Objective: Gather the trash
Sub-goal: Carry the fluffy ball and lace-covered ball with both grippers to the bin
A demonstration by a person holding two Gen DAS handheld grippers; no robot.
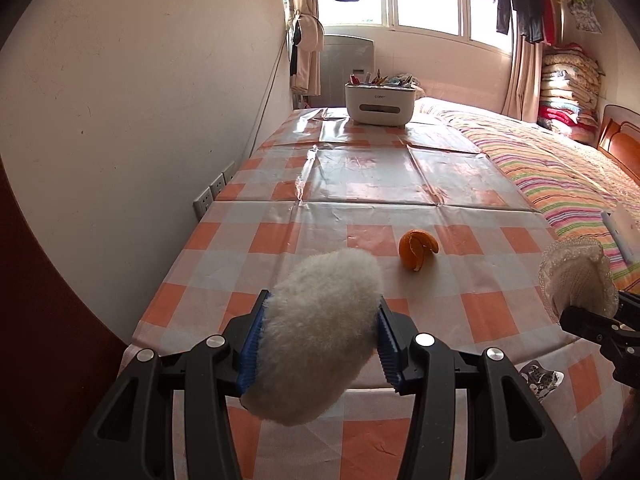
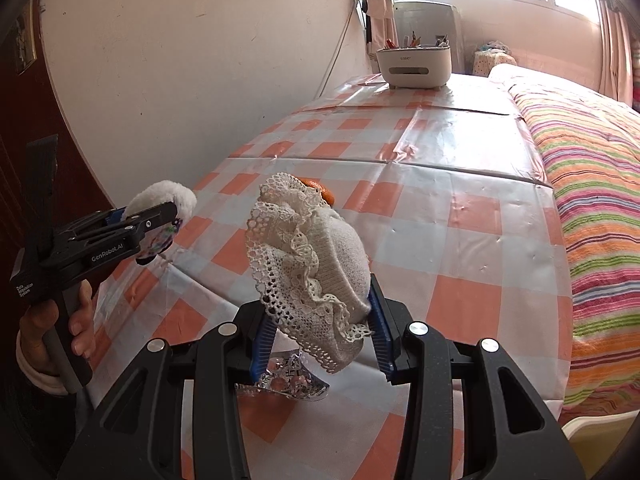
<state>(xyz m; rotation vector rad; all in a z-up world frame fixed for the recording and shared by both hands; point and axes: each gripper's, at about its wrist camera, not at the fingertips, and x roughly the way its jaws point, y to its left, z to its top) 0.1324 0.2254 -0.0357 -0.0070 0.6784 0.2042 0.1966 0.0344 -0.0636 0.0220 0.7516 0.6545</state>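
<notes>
**Two grippers, each clamped on one soft item; one peel and one wrapper on the table**

The left gripper (image 1: 320, 344) is clenched on one fluffy white pad (image 1: 320, 332), its two blue-padded fingers (image 1: 251, 348) pressing the fleece from either side. In the right wrist view the same gripper (image 2: 160, 216) sits at nine o'clock, held by the person's left hand (image 2: 60, 328), with the pad (image 2: 162, 200) sticking out past the tips.

The right gripper (image 2: 320, 320) is likewise clenched, grasping one white knitted piece with a lace frill (image 2: 312, 264) between its two blue fingers (image 2: 262, 340). The left wrist view shows that lace piece (image 1: 576, 276) at three o'clock.

Out from the claws lie the trash items. One curled orange peel (image 1: 418, 249) rests on the checked tablecloth (image 1: 360, 184), just past the pad at one o'clock in the left view; in the right view only a sliver of it (image 2: 320, 194) shows above the lace at twelve o'clock. One crumpled silver foil wrapper (image 2: 288, 380) lies on the cloth right under the right gripper, at six o'clock; the left view catches it (image 1: 540, 378) at four o'clock near the table edge.

Farther off at twelve o'clock stands one white organizer box (image 1: 378, 103) with pens in it. One striped bedspread (image 1: 560, 184) borders the table at two o'clock.
</notes>
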